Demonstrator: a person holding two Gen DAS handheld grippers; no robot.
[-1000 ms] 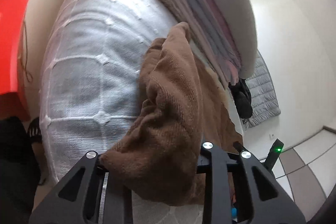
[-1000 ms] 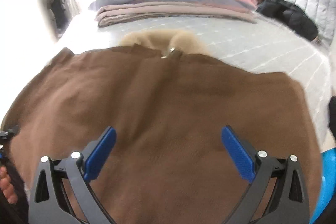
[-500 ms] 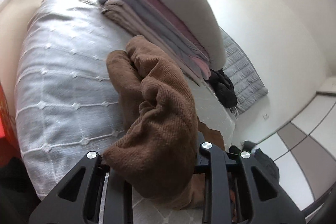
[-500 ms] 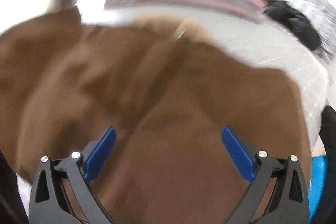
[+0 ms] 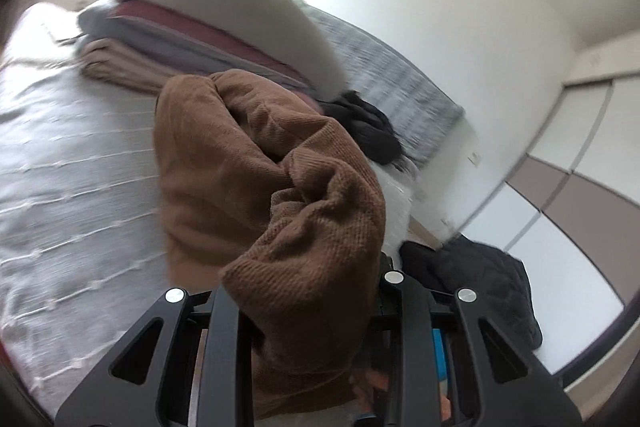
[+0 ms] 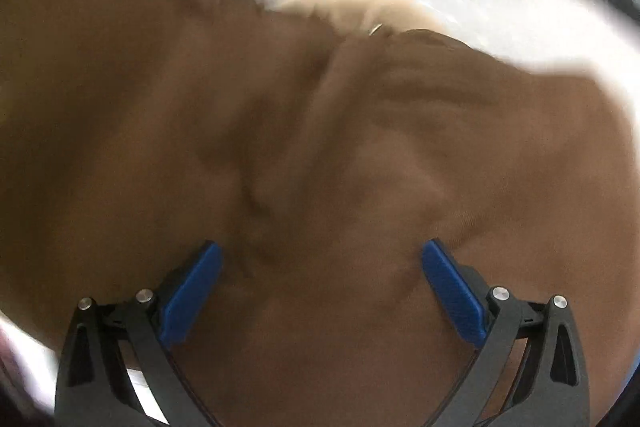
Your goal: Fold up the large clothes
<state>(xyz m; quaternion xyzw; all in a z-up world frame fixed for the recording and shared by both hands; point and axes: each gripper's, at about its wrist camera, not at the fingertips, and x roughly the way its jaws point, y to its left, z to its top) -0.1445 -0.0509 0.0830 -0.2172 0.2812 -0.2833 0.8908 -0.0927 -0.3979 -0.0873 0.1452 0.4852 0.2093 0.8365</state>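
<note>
A large brown knit garment (image 5: 256, 163) is bunched up and held raised over the bed by my left gripper (image 5: 308, 311), which is shut on a fold of it; the fingertips are hidden by cloth. In the right wrist view the same brown garment (image 6: 280, 147) fills most of the frame, blurred and rumpled. My right gripper (image 6: 320, 283) is open, its blue pads (image 6: 192, 291) wide apart just over the cloth, holding nothing.
The bed has a grey-white quilted cover (image 5: 60, 187). A stack of folded blankets with a pillow on top (image 5: 192, 19) lies at its far end. Dark clothes lie by the headboard (image 5: 368, 131) and off the bed's edge (image 5: 480, 283). White wall and wardrobe at right.
My left gripper has swung the bunched brown cloth up and round towards the bed's far end. The garment under my right gripper has shifted and rumpled; that view is now blurred.
</note>
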